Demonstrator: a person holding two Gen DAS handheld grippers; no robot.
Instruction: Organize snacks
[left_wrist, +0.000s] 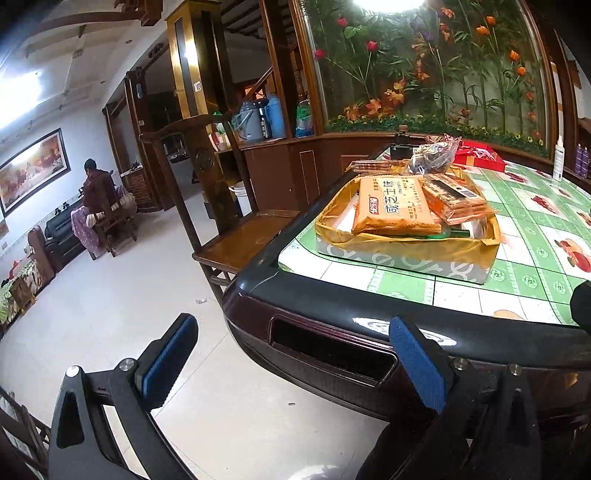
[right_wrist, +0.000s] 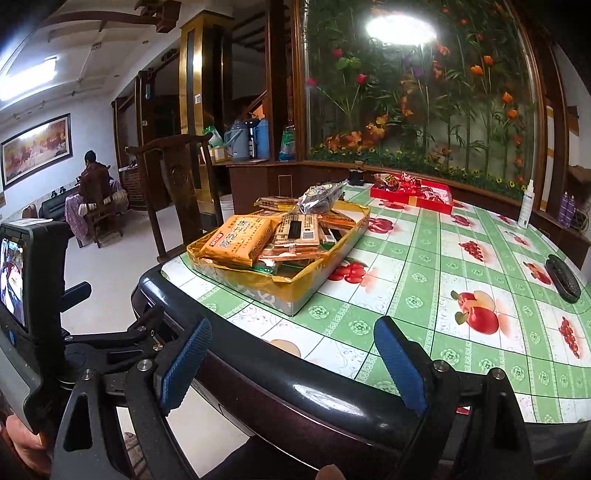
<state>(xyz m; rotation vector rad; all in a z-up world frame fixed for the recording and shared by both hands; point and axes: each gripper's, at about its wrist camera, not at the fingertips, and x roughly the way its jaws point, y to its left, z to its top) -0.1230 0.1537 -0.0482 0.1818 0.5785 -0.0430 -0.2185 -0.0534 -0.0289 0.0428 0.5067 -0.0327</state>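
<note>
A shallow gold-lined box (left_wrist: 406, 249) (right_wrist: 295, 284) sits near the table's left corner, filled with snack packets. An orange biscuit packet (left_wrist: 393, 206) (right_wrist: 240, 238) lies on top, with brown-orange wafer packs (left_wrist: 458, 201) (right_wrist: 299, 234) beside it. A clear bag of dark snacks (left_wrist: 434, 157) (right_wrist: 321, 197) rests at the box's far end. My left gripper (left_wrist: 291, 343) hangs open below the table's front edge, holding nothing. My right gripper (right_wrist: 291, 352) stands open at the table's front edge, short of the box, also holding nothing.
A red box (right_wrist: 413, 195) with wrappers lies at the table's far side. A white spray bottle (right_wrist: 526, 205) and a dark case (right_wrist: 563, 277) are to the right. A wooden chair (left_wrist: 221, 206) stands left of the table. A person (left_wrist: 98, 188) sits far off.
</note>
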